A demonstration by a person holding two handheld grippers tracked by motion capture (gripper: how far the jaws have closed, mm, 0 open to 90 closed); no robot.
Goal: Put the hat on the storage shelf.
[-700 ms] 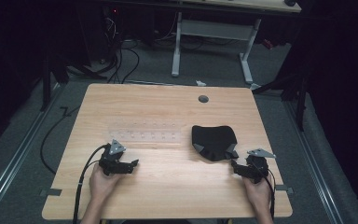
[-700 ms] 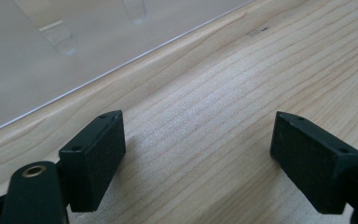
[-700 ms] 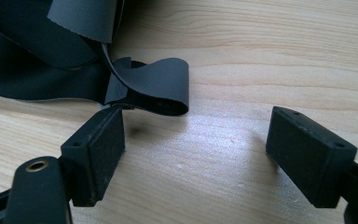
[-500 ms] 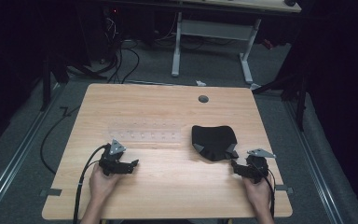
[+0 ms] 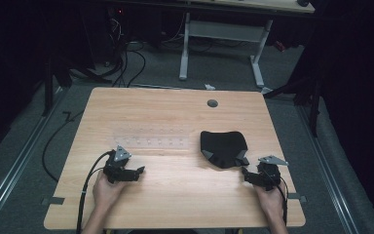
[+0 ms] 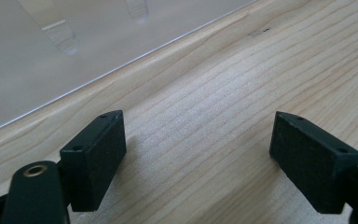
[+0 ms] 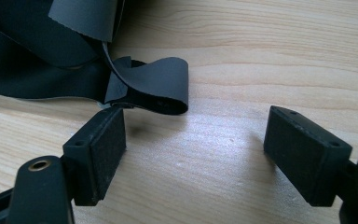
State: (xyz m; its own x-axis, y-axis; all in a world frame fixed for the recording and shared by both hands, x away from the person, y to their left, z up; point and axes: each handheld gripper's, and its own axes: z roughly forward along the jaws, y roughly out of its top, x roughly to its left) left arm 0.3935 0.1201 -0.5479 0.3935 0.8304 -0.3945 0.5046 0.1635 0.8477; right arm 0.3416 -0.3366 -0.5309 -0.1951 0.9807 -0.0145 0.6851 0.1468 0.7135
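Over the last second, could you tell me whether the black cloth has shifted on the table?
No. The black cloth lies in the same place relative to the round grommet in the table.

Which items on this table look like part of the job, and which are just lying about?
Likely in play: black cloth, lying just ahead of the open right gripper; clear plastic sheet, ahead of the open left gripper.

Just there: table grommet; floor cables.

Wooden table (image 5: 175, 195): black cloth (image 5: 221, 146), clear sheet (image 5: 151, 139)

Two black grippers, left gripper (image 5: 135, 171), right gripper (image 5: 246, 174), grey triangular plates, black trailing cables, blocky fingers (image 6: 94, 154)
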